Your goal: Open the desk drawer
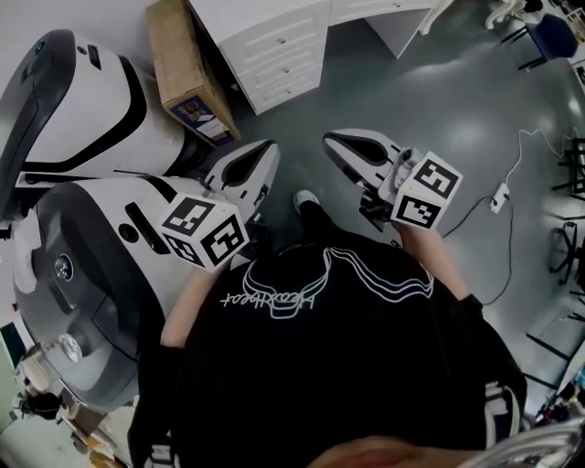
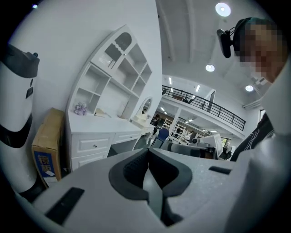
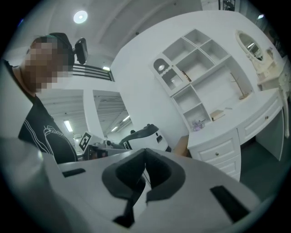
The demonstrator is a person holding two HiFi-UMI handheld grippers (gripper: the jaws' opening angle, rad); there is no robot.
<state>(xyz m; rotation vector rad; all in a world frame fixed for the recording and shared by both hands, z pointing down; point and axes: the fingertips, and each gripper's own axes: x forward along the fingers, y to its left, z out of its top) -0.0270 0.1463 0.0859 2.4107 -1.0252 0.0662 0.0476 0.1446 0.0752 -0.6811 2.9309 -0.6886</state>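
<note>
Left tool (image 2: 148,154): pads pressed together with nothing between them; it is held in the air and touches nothing.
Right tool (image 3: 145,152): pads pressed together and likewise empty, held in the air beside the left tool, the two a little apart in the head view.
Desk (image 1: 274,27): white, against the wall at the top of the head view, well apart from both tools.
Drawers (image 2: 94,145): white fronts with small knobs, stacked at the desk's end nearest the box; every front sits flush and shut.
Shelf unit (image 3: 200,68): white, standing on the desk top, with open compartments; a small pale cluster lies in one of the lower ones.
Cardboard box (image 1: 187,69): brown, on the floor just beside the desk, between it and the white machines.
White machines (image 1: 82,101): two large rounded white bodies with black bands, at the left of the head view.
Person (image 1: 338,347): in a black shirt, standing on the grey floor (image 1: 430,101); one shoe (image 1: 306,198) shows between the tools.
Power strip (image 1: 499,196): white, on the floor at the right, with a cable trailing from it.
</note>
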